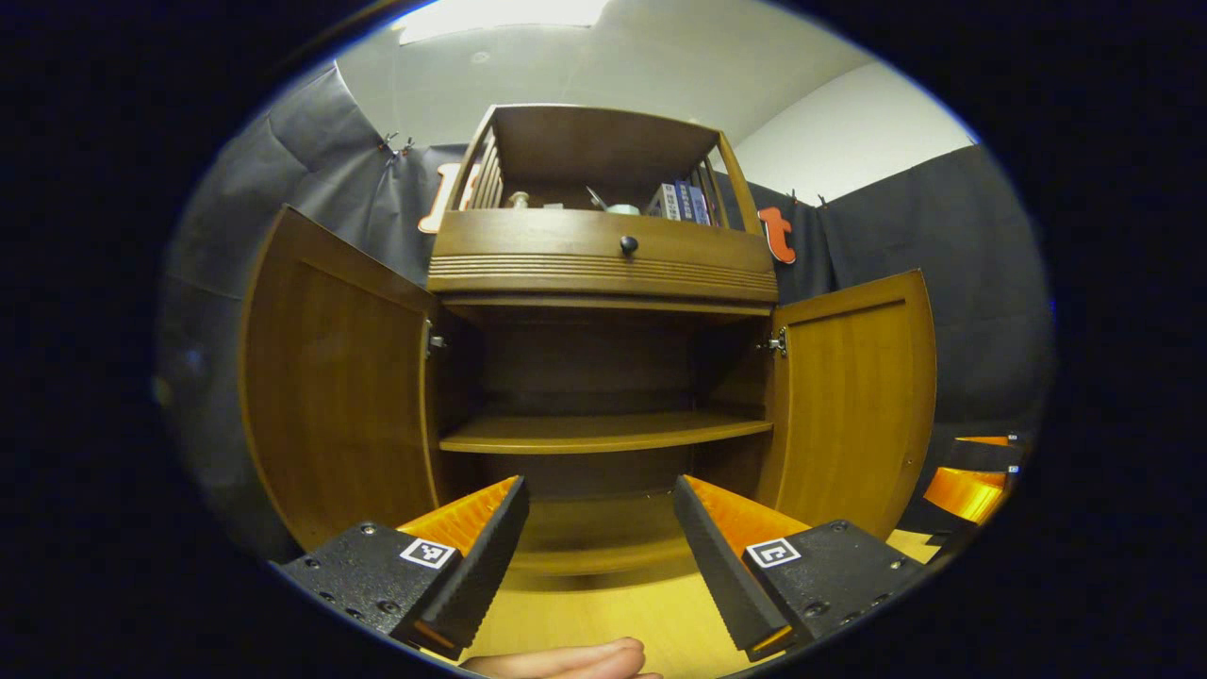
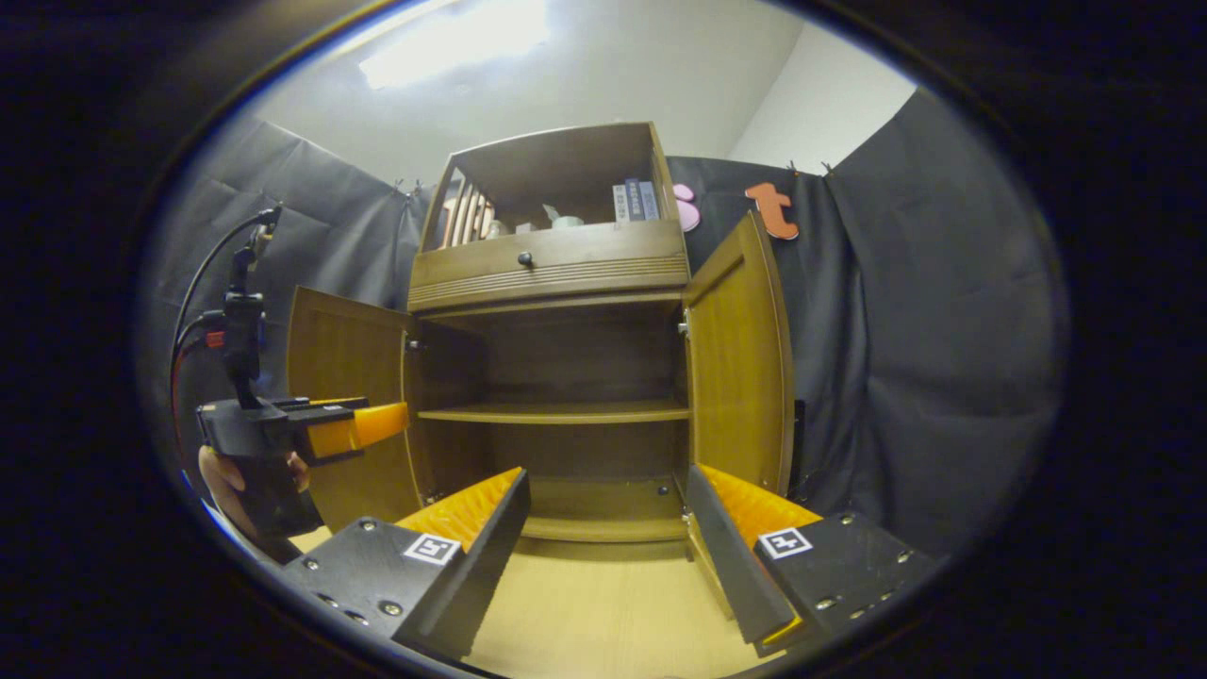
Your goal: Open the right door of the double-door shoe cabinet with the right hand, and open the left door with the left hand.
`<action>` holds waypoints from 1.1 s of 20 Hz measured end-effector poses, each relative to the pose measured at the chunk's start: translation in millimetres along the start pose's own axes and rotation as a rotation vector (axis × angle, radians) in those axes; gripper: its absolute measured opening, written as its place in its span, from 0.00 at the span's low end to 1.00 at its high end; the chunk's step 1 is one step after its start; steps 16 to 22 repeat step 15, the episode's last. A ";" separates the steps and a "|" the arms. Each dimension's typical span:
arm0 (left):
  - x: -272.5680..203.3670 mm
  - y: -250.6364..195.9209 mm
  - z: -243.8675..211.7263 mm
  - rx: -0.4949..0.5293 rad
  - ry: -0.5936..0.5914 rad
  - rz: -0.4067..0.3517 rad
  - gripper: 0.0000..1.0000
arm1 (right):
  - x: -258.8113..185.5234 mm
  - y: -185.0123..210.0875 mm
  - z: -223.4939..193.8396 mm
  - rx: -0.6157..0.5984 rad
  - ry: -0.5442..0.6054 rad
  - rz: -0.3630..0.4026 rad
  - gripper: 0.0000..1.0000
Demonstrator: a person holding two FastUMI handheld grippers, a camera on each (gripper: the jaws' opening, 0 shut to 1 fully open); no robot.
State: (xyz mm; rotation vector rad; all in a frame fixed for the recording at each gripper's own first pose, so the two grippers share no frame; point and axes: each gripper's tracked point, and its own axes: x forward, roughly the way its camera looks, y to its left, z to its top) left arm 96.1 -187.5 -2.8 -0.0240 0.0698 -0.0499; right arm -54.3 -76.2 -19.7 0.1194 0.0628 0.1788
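The brown wooden shoe cabinet (image 1: 603,273) stands ahead with both doors swung wide. In the left gripper view its left door (image 1: 330,387) and right door (image 1: 853,396) frame a bare inner shelf (image 1: 603,432). My left gripper (image 1: 599,495) is open in front of the cabinet, touching nothing. In the right gripper view the cabinet (image 2: 552,269) shows its left door (image 2: 344,396) and right door (image 2: 740,358) open. My right gripper (image 2: 603,490) is open, close to the right door's lower edge. The left gripper (image 2: 363,426) appears there, held by a hand before the left door.
A drawer with a dark knob (image 1: 628,245) sits above the doors. The top shelf holds books (image 1: 681,203) and small items. Black cloth walls (image 2: 924,330) surround the cabinet. Light wooden floor (image 2: 603,604) lies in front. A fingertip (image 1: 566,660) shows at the bottom.
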 end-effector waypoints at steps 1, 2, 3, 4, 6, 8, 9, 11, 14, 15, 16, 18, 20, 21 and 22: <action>7.2 -11.3 -5.8 0.004 0.009 -0.015 0.94 | 4.3 -2.1 -0.2 0.002 0.002 -0.007 0.99; 15.2 -20.3 -11.1 0.012 0.022 -0.028 0.94 | 9.3 -2.2 -1.0 0.006 0.007 -0.010 0.99; 23.8 -28.0 -17.0 0.024 0.036 -0.045 0.96 | 15.1 -2.6 -2.2 0.012 0.015 -0.015 0.95; 28.6 -34.9 -25.6 0.032 0.066 -0.051 0.96 | 20.4 -4.7 -4.7 0.017 0.021 -0.022 0.99; 37.7 -42.7 -38.5 0.046 0.109 -0.047 0.95 | 28.5 -4.7 -5.2 0.019 0.024 -0.030 0.99; 44.9 -44.8 -38.7 0.062 0.108 -0.014 0.97 | 32.6 -8.8 -12.0 0.020 0.045 -0.061 0.99; 47.4 -50.1 -34.9 0.061 0.094 -0.013 0.98 | 31.6 -11.6 -11.5 0.021 0.040 -0.082 0.95; 49.7 -57.8 -28.8 0.047 0.068 -0.026 0.98 | 28.1 -10.9 -2.2 0.032 0.009 -0.100 0.95; 49.4 -67.5 -20.3 0.025 0.025 -0.053 0.98 | 24.5 -9.1 -0.9 0.017 -0.002 -0.107 0.99; 47.5 -70.1 -20.2 0.029 0.026 -0.061 0.98 | 23.6 -9.2 -1.8 -0.005 0.002 -0.112 0.99; 47.5 -70.1 -20.2 0.029 0.026 -0.061 0.98 | 23.6 -9.2 -1.8 -0.005 0.002 -0.112 0.99; 47.5 -70.1 -20.2 0.029 0.026 -0.061 0.98 | 23.6 -9.2 -1.8 -0.005 0.002 -0.112 0.99; 47.5 -70.1 -20.2 0.029 0.026 -0.061 0.98 | 23.6 -9.2 -1.8 -0.005 0.002 -0.112 0.99; 47.5 -70.1 -20.2 0.029 0.026 -0.061 0.98 | 23.6 -9.2 -1.8 -0.005 0.002 -0.112 0.99; 47.5 -70.1 -20.2 0.029 0.026 -0.061 0.98 | 23.6 -9.2 -1.8 -0.005 0.002 -0.112 0.99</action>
